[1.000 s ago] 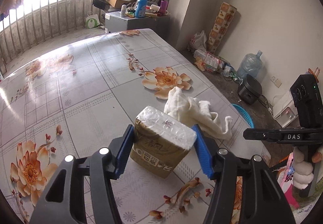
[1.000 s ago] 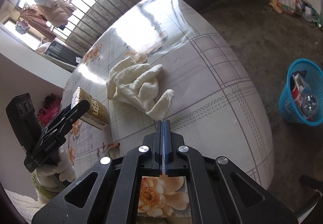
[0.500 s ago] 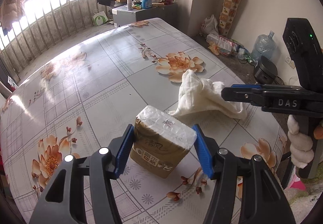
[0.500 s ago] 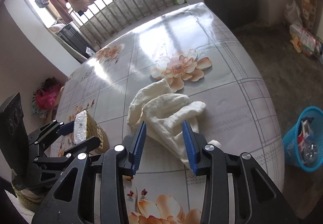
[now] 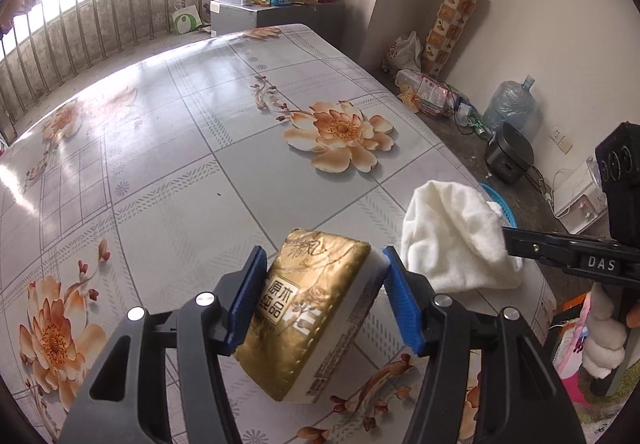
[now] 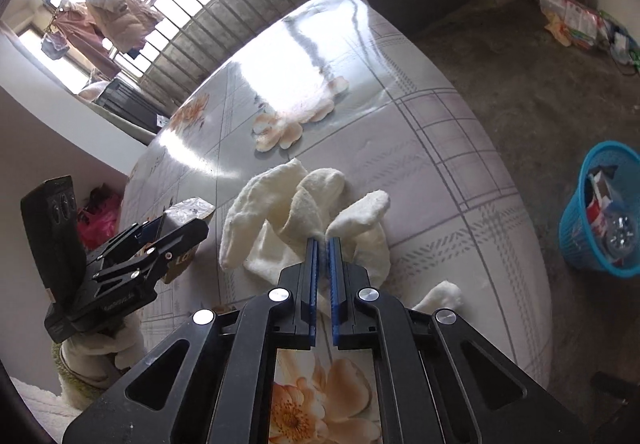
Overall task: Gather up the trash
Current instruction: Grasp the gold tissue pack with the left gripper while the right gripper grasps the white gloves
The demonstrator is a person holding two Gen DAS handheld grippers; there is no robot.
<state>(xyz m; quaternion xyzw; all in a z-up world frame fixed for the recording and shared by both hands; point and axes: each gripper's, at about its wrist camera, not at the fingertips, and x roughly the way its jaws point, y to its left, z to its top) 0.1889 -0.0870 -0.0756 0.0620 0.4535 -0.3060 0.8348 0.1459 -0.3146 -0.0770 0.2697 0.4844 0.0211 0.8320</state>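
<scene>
Gripping tissue pack (image 5: 316, 308) — right gripper (image 6: 324, 242) pinching cloth (image 6: 304, 212)

Daylight pours through the barred window (image 6: 168, 0) far ahead of both grippers, glaring white off the glossy table (image 6: 280, 84). Fisheye bending and dark vignette crowd every edge.

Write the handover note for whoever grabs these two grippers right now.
Left gripper: shut on the gold tissue pack, tilted and apparently lifted off the table.
Right gripper: shut on a fold of the white cloth; the rest of the cloth bunches around the fingers over the table near its edge.
Blue basket: on the floor beyond the table's right edge, already holding some trash.
Done: both items gripped.
Left: carry whatever counts as trash to the basket and release; nothing from these grippers has been dropped in yet.
</scene>
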